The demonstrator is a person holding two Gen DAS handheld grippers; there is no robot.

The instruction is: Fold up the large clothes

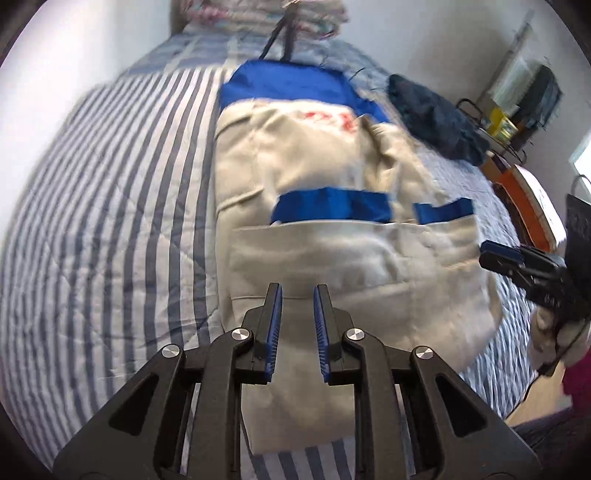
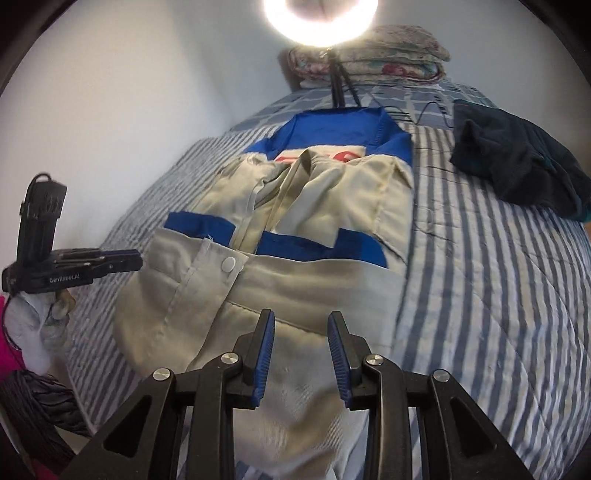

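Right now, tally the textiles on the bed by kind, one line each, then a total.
Beige and blue work garment: 1
Dark crumpled garment: 1
Folded floral blanket stack: 1
Striped bed cover: 1
Total: 4

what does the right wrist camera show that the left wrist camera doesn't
Only the right wrist view shows the lit ring light at the head of the bed and the white snap button on the jacket's placket. Only the left wrist view shows the cluttered rack by the wall on the right. Both show the beige and blue jacket spread on the striped bedspread, the dark garment beside it, the folded floral blanket, and the other gripper. Each view's own fingers stand apart, empty.
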